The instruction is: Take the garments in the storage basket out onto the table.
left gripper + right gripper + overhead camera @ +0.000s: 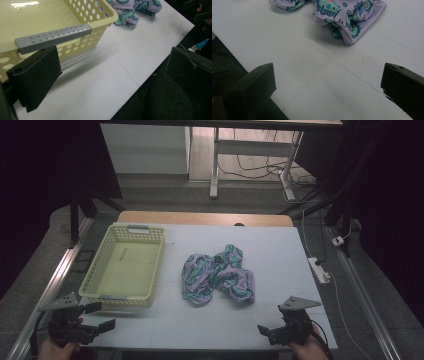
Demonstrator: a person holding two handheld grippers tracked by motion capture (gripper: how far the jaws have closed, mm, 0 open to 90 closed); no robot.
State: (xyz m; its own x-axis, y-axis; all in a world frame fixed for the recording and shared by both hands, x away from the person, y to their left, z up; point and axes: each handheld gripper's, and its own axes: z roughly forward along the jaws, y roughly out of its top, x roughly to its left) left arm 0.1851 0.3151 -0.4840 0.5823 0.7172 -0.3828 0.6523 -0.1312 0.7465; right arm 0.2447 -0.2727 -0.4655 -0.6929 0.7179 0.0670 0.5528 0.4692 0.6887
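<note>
A crumpled lilac cloth with teal patterns [218,275] lies in a heap at the middle of the white table [280,250]; it also appears as the cloth [342,15] in the right gripper view and as the cloth [132,10] in the left gripper view. A pale yellow perforated basket [125,266] stands empty to its left, with a grey handle strip [53,37] close before the left jaws. My left gripper [97,316] is open at the near left corner, just short of the basket. At the near right edge my right gripper [270,330] is open, nothing between its jaws.
Beyond the table stand a white desk frame [215,165] and loose cables on the floor. A power strip [320,270] lies on the floor at the table's right. Metal rails [55,275] run along both sides. Dark curtains close in left and right.
</note>
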